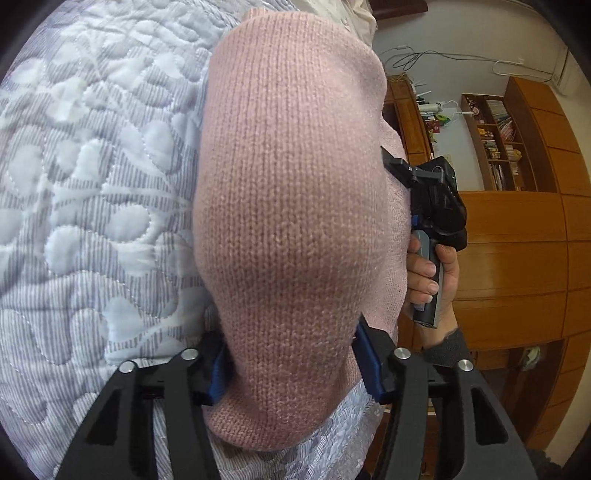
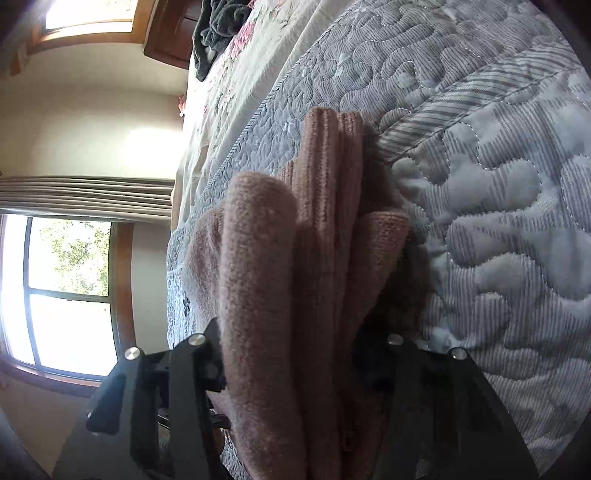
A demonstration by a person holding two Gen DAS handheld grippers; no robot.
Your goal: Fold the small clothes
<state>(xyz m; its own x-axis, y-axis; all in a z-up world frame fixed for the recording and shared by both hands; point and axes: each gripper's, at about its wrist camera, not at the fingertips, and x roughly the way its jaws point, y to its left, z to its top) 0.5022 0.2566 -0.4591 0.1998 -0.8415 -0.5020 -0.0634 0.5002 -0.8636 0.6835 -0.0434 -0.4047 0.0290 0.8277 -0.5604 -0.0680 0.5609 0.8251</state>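
Item: pink knit sweater (image 1: 291, 206), fine vertical ribs, held up off a quilted bedspread (image 1: 92, 184) of grey stripes with a pale stitched leaf pattern. In the left wrist view the knit bulges toward the lens and fills the middle of the frame; its lower part passes between the blue-padded fingers of the left gripper (image 1: 295, 365), which are clamped against it on both sides. Behind the sweater's right edge the right gripper (image 1: 397, 164) shows as a black head on a grey handle, gripped by a hand (image 1: 434, 273) with a dark knit cuff at the wrist; its tips disappear into the fabric. In the right wrist view the same sweater (image 2: 321, 258) runs between the right gripper's fingers as several stacked lengthwise folds, a thick rolled fold on the left side and thinner ribbed layers beside it, the black jaws pinched on the bundle. The far ends of the folds hang just beside the bedspread (image 2: 498, 184), close to its piped edge; contact cannot be confirmed. Beyond that edge lies a floral sheet (image 2: 236, 74) with a dark garment (image 2: 216, 29) bunched on it. Surroundings: wooden bookshelves (image 1: 498, 144) and wood cabinets, a curtained window (image 2: 70, 291).
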